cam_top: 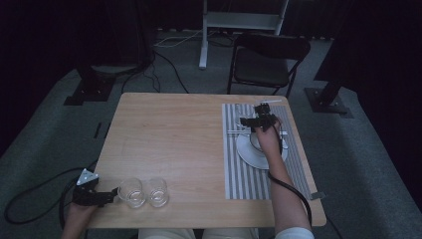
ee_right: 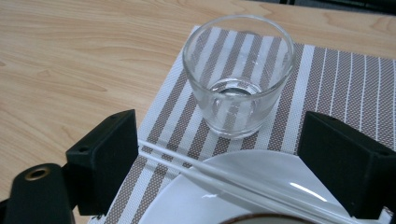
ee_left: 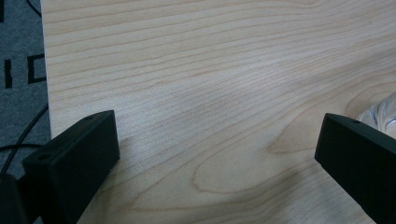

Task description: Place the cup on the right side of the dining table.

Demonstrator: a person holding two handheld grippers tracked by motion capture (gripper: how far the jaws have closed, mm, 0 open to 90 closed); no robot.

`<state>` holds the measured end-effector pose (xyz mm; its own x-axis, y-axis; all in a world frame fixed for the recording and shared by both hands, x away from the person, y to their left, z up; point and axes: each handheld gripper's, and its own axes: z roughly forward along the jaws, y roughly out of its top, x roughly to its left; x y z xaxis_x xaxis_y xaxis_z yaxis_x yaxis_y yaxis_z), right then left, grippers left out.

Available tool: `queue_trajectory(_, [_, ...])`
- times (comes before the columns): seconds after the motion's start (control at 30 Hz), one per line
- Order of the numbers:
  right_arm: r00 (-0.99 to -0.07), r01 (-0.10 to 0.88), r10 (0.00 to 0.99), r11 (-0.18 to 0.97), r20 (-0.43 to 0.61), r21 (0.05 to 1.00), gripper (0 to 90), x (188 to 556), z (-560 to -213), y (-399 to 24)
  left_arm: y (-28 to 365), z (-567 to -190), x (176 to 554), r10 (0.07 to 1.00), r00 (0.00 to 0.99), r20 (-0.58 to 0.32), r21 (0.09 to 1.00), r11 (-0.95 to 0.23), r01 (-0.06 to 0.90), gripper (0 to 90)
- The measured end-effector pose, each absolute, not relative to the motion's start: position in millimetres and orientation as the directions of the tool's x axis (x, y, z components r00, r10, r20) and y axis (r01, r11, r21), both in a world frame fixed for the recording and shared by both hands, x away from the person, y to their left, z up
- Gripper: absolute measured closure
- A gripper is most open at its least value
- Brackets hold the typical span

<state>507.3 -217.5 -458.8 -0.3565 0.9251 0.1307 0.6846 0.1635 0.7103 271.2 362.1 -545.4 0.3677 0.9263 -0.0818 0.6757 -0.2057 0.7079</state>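
In the high view, the left tongs are seen at the near left of the worktop, just beside two clear glasses that stand side by side; the right tongs are held over the far part of a striped placemat, above a white plate. In the left gripper view, the left tongs are spread wide over bare wood, nothing is held, and a glass edge is seen by the right jaw. In the right gripper view, the right tongs are spread wide and empty; a clear glass stands upright on the placemat just beyond the plate, across which white chopsticks lie.
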Motion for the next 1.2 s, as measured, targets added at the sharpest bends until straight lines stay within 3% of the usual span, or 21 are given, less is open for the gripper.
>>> queue_trajectory(1.2, [-0.435, 0.545, 0.887, 0.121, 0.156, 0.830, 11.8, 413, -448, -225, 362, -545, 272, 0.926, 0.367, -0.083, 0.708, -0.205, 0.676, 0.2])
